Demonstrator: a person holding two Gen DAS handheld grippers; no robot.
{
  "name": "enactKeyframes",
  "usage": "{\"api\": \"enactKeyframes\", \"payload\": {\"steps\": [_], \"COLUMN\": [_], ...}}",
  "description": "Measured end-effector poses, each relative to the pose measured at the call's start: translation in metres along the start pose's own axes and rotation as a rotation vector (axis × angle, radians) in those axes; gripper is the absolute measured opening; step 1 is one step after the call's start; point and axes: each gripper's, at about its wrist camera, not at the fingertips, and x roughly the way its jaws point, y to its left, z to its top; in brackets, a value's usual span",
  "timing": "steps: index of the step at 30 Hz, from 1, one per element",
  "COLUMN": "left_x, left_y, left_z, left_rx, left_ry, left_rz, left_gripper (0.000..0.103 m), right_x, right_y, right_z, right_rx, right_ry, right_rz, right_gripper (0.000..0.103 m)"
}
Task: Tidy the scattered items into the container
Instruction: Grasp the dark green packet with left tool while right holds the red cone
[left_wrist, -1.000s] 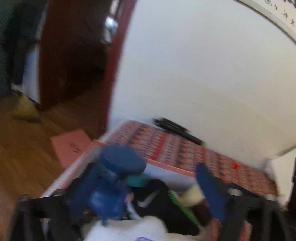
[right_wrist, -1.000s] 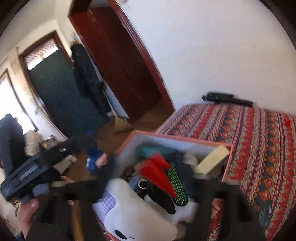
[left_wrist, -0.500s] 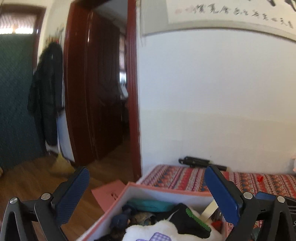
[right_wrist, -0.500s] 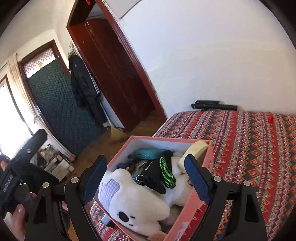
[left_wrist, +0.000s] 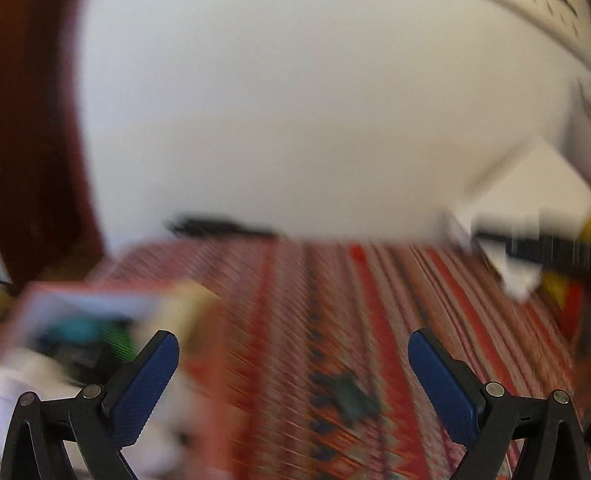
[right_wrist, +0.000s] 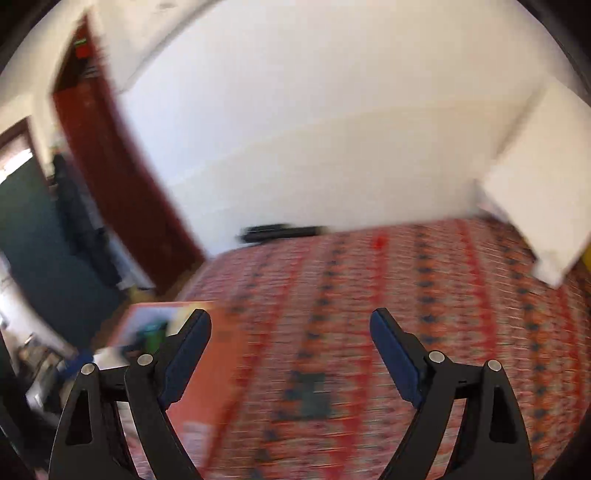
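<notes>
Both views are motion-blurred. The pink container (left_wrist: 110, 291) sits at the lower left of the left wrist view, stuffed with a white plush, a teal item and other things. It also shows at the lower left of the right wrist view (right_wrist: 207, 373). My left gripper (left_wrist: 293, 369) is open and empty over the patterned red cloth (left_wrist: 332, 314), just right of the container. My right gripper (right_wrist: 291, 343) is open and empty, also right of the container. A small dark item (left_wrist: 351, 398) lies on the cloth between the left fingers.
A black elongated object (right_wrist: 280, 232) lies at the far edge of the cloth by the white wall. A white box (right_wrist: 546, 206) stands at the right. A small red speck (right_wrist: 378, 242) lies on the cloth. A dark red door (right_wrist: 122, 184) is at left.
The left gripper let go of a blue item into the container and opened. Both grippers then swung right, so the container slid to the left of both views.
</notes>
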Motion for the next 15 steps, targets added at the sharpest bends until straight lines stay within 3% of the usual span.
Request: {"api": "enactKeyframes", "payload": {"steps": [3, 6, 11, 15], "left_x": [0.073, 0.128, 0.171, 0.198], "left_y": [-0.035, -0.047, -0.037, -0.030], "left_z": [-0.032, -0.061, -0.081, -0.093], "left_rx": [0.036, 0.042, -0.055, -0.109], "left_ry": [0.136, 0.243, 0.256, 0.292], "left_rz": [-0.050, -0.013, 0.069, 0.068], "left_gripper": [0.102, 0.101, 0.102, 0.102], "right_x": [0.036, 0.107, 0.284, 0.406], "right_y": [-0.064, -0.101, -0.139, -0.155], "right_z": [0.016, 0.038, 0.095, 0.108], "right_rx": [0.097, 0.141, 0.183, 0.135], "right_ry": [0.032, 0.080, 0.191, 0.290], "right_rz": [-0.010, 0.011, -0.008, -0.117], "right_gripper": [0.090, 0.090, 0.090, 0.090]}}
